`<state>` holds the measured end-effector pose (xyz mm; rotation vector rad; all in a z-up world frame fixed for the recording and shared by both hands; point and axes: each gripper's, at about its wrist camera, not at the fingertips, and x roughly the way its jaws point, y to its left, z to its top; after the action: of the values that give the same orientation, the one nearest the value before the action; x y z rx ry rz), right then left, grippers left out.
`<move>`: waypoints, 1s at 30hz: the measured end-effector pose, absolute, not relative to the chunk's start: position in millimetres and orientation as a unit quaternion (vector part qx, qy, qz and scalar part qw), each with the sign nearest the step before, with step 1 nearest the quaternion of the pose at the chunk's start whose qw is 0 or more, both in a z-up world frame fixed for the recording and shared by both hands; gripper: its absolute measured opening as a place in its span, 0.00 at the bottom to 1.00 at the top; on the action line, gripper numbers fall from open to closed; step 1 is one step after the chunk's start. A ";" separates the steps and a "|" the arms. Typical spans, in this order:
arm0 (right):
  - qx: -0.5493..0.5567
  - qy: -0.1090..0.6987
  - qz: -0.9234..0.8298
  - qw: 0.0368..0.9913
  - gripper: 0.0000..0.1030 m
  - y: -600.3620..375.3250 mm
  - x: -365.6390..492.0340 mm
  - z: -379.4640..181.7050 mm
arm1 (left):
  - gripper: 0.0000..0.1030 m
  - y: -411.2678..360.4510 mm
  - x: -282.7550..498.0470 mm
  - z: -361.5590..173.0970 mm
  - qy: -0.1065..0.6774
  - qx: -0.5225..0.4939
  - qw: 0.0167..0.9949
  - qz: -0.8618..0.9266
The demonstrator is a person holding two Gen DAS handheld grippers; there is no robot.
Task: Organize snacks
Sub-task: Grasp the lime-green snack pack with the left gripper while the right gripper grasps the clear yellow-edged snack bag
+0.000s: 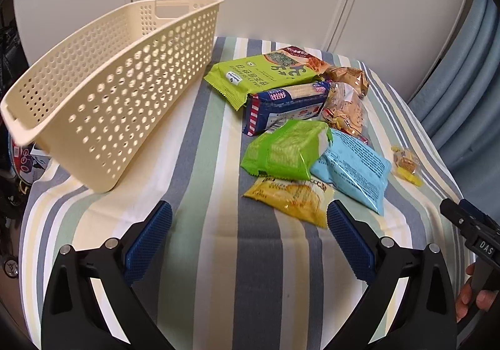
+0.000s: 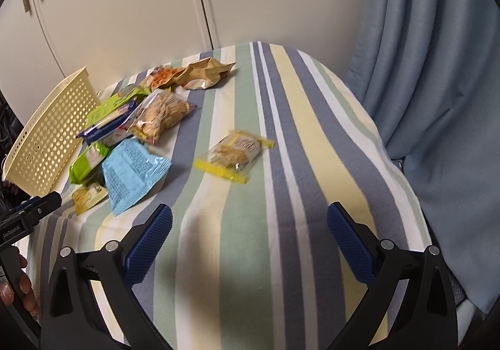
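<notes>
From the left wrist, the cream basket (image 1: pixel 118 93) stands empty on the striped cloth (image 1: pixel 193 240), so the sorting looks unstarted. Beside the basket I count eight packets in a heap, plus one small yellow-edged packet (image 1: pixel 406 165) farther out. The left gripper (image 1: pixel 250 237) is wide open, empty.

From the right wrist, that stray packet (image 2: pixel 234 159) lies apart from the basket (image 2: pixel 50 134) — the right gripper (image 2: pixel 250 237) gapes, empty.

Cream perforated basket (image 1: pixel 118 90), empty, stood upright on the bench's left side. Beside it lay heaped snack packets: two green (image 1: pixel 281 150), one navy (image 1: pixel 287 106), one light blue (image 1: pixel 353 168), one yellow (image 1: pixel 293 197). Apart to the right: small clear yellow-edged packet (image 2: pixel 234 156).
</notes>
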<state>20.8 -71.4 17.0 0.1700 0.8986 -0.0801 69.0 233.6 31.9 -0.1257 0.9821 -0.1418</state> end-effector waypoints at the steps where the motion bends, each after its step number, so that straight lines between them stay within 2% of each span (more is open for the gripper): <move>1: 0.083 0.434 -0.035 0.896 0.95 -72.2 23.4 17.2 | 0.98 231.2 74.3 30.6 0.475 -0.060 0.874 -0.076; 17: 0.074 0.457 0.011 0.886 0.95 -51.7 57.8 2.1 | 0.97 214.7 157.7 6.6 0.521 -0.078 0.832 -0.175; 18: 0.075 0.459 0.012 0.885 0.95 -52.3 59.4 1.7 | 0.94 213.2 159.4 7.2 0.519 -0.075 0.832 -0.178; 21: 0.080 0.464 0.015 0.882 0.95 -54.2 65.5 0.3 | 0.76 202.4 165.2 5.0 0.521 -0.069 0.829 -0.191; 30: 0.088 0.492 0.025 0.866 0.95 -63.7 87.3 -7.2 | 0.68 204.9 152.1 12.0 0.502 -0.066 0.840 -0.193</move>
<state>87.3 -63.7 -7.2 0.1846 1.0314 0.0526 152.1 204.9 12.0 -0.1391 1.0610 -0.4086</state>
